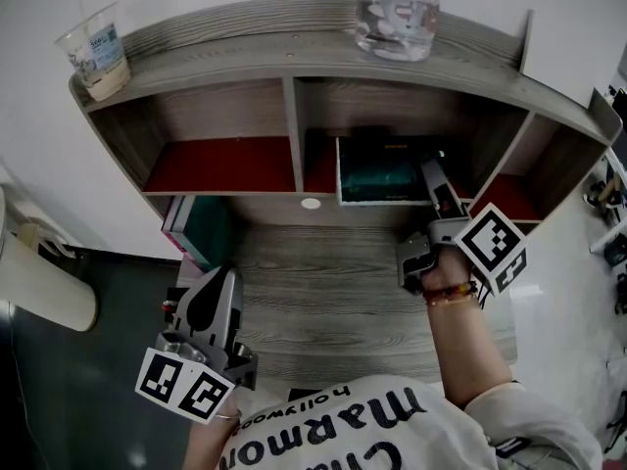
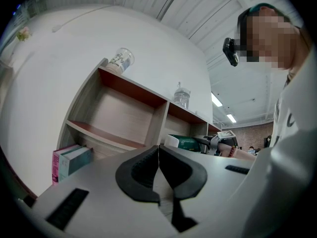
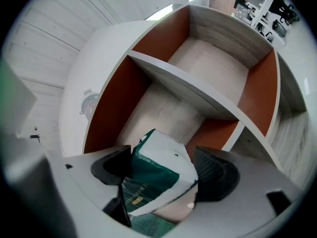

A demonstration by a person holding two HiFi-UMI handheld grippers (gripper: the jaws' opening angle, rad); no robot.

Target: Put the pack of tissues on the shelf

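- Spanning wide, the right gripper (image 3: 163,171) has its black ribbed pads on either side of the pack of tissues (image 3: 158,175), which fills the gap between them; I judge it a grip, not a release.
- Soft green film with a white end face covers the pack, a squarish block with slightly puffed corners.
- Seen from the head view, the pack of tissues (image 1: 380,172) sits inside the middle compartment of the shelf (image 1: 294,47), low over the red board, with the right gripper (image 1: 433,176) reaching in along its right side.
- Placing looks nearly done. What is left is to open the jaws and draw back out of the compartment.
- The left gripper (image 2: 158,163) has its jaws pressed together on nothing and is held low over the desk (image 1: 323,292), well apart from the pack.
- The shelf is grey wood-grain board with matt red shelf faces and upright dividers.
- On its top stand a clear plastic cup (image 1: 95,52) and a clear bottle (image 1: 397,13).
- A pink and teal box (image 1: 196,228) leans beneath the shelf.
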